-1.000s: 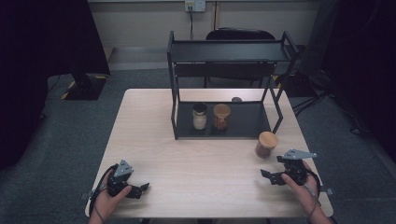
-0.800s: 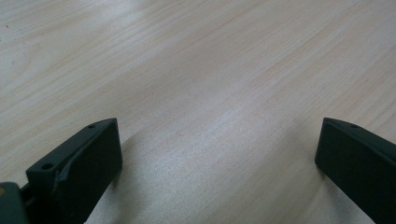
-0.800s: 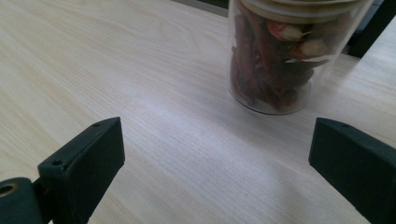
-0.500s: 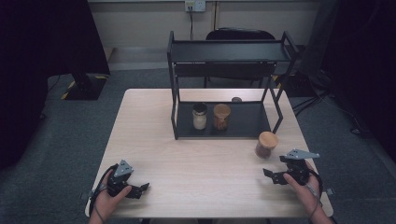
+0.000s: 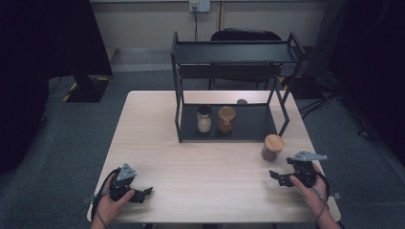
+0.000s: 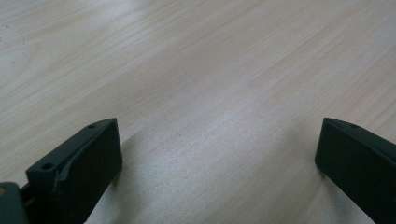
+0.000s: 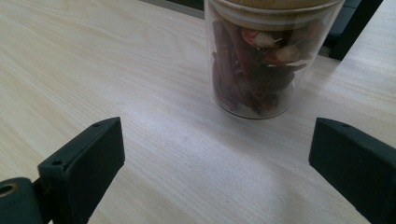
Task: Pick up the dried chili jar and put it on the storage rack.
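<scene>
We work over a pale wooden tabletop (image 5: pixel 200 143) that carries a black two-tier rack (image 5: pixel 234 90), whose lower shelf already holds two jars (image 5: pixel 215 119), likely the place meant for the third. That jar of dried chillies (image 5: pixel 272 148) stands outside the rack, near its right front corner. Our right gripper (image 5: pixel 291 176) has its jaws spread wide, the jar just ahead and between their lines. Our left gripper (image 5: pixel 133 191) rests open, well apart.
</scene>
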`<state>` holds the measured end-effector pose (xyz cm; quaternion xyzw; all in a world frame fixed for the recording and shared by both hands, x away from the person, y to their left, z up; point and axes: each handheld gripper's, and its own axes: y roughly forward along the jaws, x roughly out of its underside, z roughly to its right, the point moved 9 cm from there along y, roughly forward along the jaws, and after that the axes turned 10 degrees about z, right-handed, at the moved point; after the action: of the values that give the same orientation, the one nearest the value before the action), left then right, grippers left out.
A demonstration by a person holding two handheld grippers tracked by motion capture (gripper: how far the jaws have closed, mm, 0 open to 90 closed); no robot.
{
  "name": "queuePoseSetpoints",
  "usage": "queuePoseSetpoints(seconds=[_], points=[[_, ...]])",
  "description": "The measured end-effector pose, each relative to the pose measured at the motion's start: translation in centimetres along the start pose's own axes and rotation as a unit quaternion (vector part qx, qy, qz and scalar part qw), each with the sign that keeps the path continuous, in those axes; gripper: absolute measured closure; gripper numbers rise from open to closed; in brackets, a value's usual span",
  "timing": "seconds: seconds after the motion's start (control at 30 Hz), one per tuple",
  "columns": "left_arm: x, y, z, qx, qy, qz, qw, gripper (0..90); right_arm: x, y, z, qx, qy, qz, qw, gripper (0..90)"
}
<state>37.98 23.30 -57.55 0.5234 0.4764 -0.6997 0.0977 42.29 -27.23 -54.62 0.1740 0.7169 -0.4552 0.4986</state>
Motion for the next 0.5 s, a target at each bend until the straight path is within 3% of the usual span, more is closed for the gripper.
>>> queuePoseSetpoints(seconds=[0.5], points=[[0.0,0.0,0.0,0.0,0.0,0.0,1.0,0.1,-0.36,0.37,0.23,0.006,-0.003,0.0,1.0,2.3]])
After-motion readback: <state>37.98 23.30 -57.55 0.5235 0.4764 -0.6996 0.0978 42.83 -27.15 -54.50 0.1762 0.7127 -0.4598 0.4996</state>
